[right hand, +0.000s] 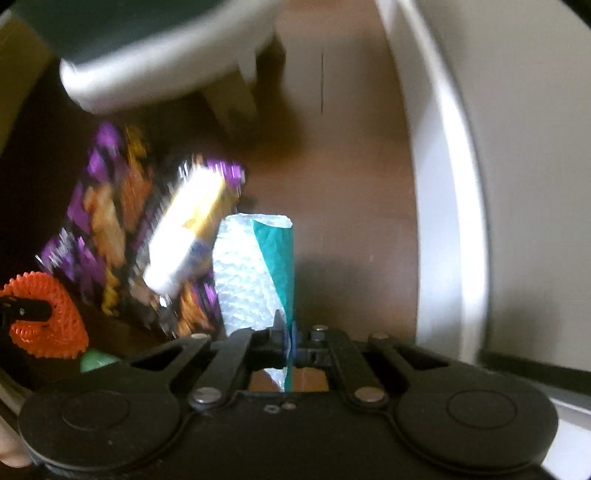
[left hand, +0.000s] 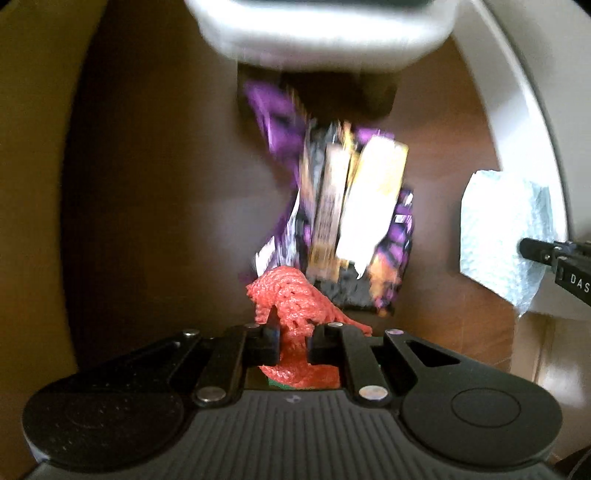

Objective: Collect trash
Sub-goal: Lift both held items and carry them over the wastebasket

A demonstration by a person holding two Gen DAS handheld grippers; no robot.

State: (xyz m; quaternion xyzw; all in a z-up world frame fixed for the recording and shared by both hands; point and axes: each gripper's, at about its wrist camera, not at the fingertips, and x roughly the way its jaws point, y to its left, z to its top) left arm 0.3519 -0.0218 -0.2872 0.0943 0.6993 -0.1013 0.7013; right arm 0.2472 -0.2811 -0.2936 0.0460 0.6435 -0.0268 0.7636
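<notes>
My left gripper (left hand: 293, 345) is shut on a red foam net sleeve (left hand: 291, 299), which bulges above and below its pads. On the dark brown floor beyond it lies a purple snack bag (left hand: 391, 254) with a white and yellow wrapper (left hand: 373, 199) on top, both blurred. My right gripper (right hand: 291, 347) is shut on a teal and silver foil wrapper (right hand: 255, 269) that stands up from its pads. In the left wrist view the same foil wrapper (left hand: 498, 236) hangs at the right in the black fingertips (left hand: 543, 253). The red net sleeve (right hand: 51, 314) shows at the right wrist view's left edge.
A white bin or seat rim (left hand: 321, 33) hangs over the top of both views. A white curved wall or cabinet edge (right hand: 454, 184) runs down the right side. A small green object (right hand: 94, 360) lies by the net. Part of a hand (right hand: 11, 446) shows at the lower left.
</notes>
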